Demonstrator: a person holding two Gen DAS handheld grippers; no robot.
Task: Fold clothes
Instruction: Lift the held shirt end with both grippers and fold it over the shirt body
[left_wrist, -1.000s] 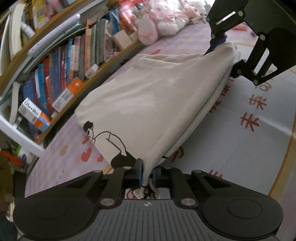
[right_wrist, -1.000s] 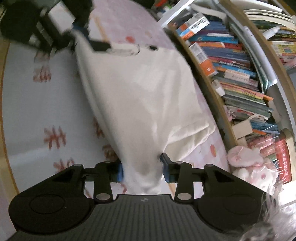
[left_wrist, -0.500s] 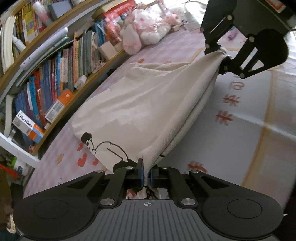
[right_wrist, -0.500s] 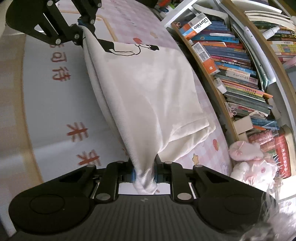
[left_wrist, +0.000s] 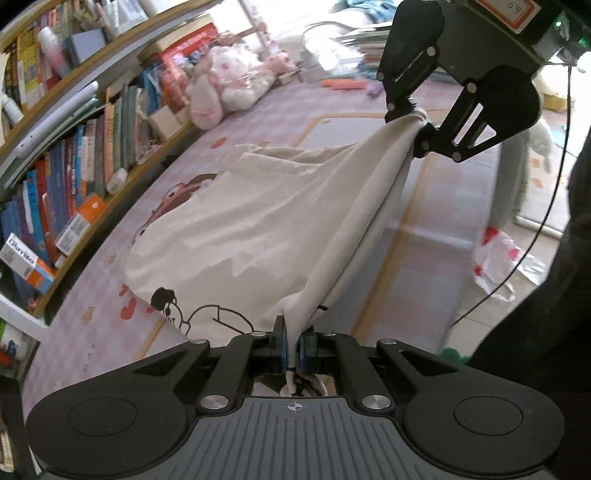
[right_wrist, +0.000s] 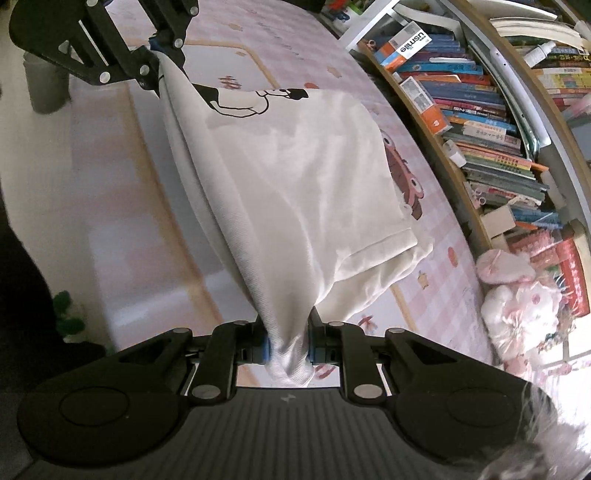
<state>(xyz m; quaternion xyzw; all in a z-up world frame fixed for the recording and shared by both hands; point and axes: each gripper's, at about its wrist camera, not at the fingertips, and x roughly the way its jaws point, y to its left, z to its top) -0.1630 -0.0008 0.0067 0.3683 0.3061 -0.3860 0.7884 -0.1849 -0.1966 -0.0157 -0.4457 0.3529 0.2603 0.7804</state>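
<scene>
I am holding the cream garment (left_wrist: 266, 221) off the floor mat (left_wrist: 436, 229) with both tools. The left gripper (left_wrist: 291, 347) is pinching one bunched end between its fingers (left_wrist: 279, 343), which are nearly together with only cloth between them. The right gripper (right_wrist: 288, 343) is clamping the other end, its fingers standing a little further apart around a thicker wad.

Between the two grips, the taut top edge is running as a doubled ridge, so I am judging the garment to be folded at least once along its length already. The rest is hanging away from that ridge, and its lower part is trailing on the mat toward the bookshelf (left_wrist: 74, 177). It is not lying flat or squared; layers at the far hem (right_wrist: 384, 254) are showing uneven. Laying it down and making further folds looks to be what remains.

The long axis is stretching straight ahead from my left fingers to my right ones, with the printed cartoon figure (left_wrist: 192, 317) sitting just ahead-left of the left fingers.
</scene>
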